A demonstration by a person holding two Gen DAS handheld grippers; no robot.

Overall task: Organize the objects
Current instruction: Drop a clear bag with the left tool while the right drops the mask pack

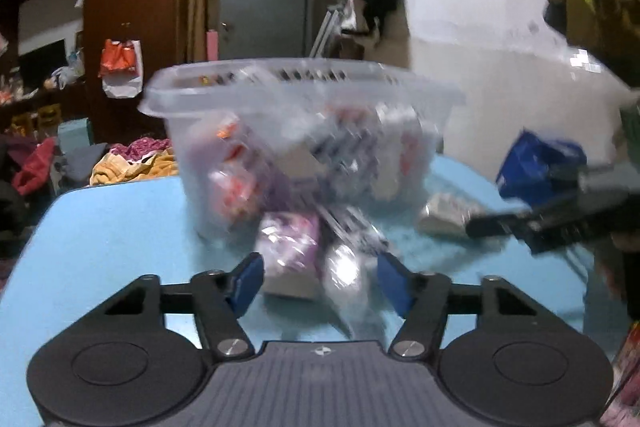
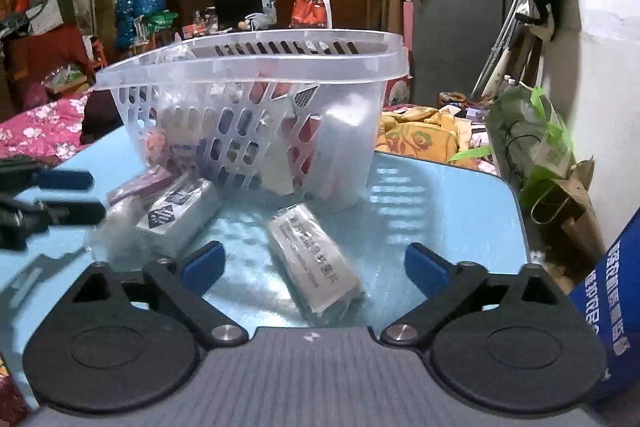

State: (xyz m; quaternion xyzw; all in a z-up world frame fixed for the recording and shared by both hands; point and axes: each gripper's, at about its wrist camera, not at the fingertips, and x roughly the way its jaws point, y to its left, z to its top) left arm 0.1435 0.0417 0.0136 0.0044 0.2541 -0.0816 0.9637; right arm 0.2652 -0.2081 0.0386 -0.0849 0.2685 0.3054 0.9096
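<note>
Blur smears most of the left wrist view, so the packets behind the clear basket [image 1: 304, 131] wall read only as red, white and purple patches, and the print on them cannot be made out. Parts of the blue carton [image 2: 604, 291] run off the right edge of the right wrist view, with only some white lettering showing.

Left tool [image 1: 320, 277] hovers low over the light blue bench [image 1: 120, 227], its blue pads set moderately wide apart, with 2 items lying between them: a purple packet [image 1: 290, 243] and a silvery wrapped packet [image 1: 346, 271]. Whether the pads touch either one cannot be told through the blur. Right tool [image 2: 314, 261] is spread wide and empty, pointing at a grey wrapped packet [image 2: 316, 263] that lies flat on the bench between its fingers without touching them.

The basket stands upright on the bench, its perforated side toward the right camera, holding a loose jumble of small packets; some red and pale ones show through the slots. Just outside its near wall lie a grey box with a dark diamond mark [image 2: 176, 219] and the purple packet, both close against the basket base. The grey wrapped packet rests a little apart from the basket, nearer the right tool.
</note>
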